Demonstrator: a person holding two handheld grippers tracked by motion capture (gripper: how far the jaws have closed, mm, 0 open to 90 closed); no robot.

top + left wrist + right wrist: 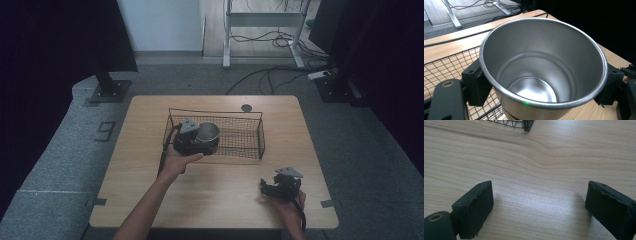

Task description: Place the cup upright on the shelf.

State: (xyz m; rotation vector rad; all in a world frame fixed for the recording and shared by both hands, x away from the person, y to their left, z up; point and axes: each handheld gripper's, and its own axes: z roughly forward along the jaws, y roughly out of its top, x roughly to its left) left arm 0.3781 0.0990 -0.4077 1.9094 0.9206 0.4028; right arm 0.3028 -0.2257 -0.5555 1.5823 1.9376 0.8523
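Polished steel, the round open-topped metal cup sits clamped in the left tongs over the near-left corner of the black wire basket, where its slick wall could slip or catch the rim, while the right tongs rest open, empty, on the pale wooden table.

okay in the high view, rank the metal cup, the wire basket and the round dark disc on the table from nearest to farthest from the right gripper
From the right gripper, at the table's near right:
1. Wire basket: its near right corner lies just up and left of it.
2. Metal cup: at the basket's left end, held by the left gripper.
3. Round dark disc: at the far edge, behind the basket.
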